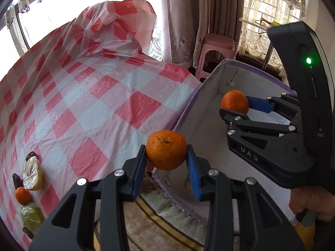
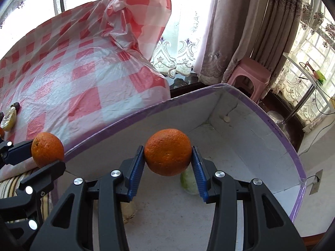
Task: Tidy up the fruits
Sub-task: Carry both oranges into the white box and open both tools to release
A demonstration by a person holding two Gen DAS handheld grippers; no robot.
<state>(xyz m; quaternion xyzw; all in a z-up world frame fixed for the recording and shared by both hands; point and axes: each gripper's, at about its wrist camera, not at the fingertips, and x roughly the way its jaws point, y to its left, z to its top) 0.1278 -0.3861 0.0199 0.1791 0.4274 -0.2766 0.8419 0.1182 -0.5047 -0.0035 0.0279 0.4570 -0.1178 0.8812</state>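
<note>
A table covered by a red-and-white checked plastic cloth, rumpled and raised at its far end. At its near left edge lies a row of fruit: 1 small orange, 2 yellowish plastic-wrapped fruits, and some dark pieces, touching one another.

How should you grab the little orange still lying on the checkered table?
Grip the small orange across its round middle, coming straight down from above. Wrapped fruits crowd it on both sides along the row, so set the fingers across the row, where the tablecloth is bare.
</note>
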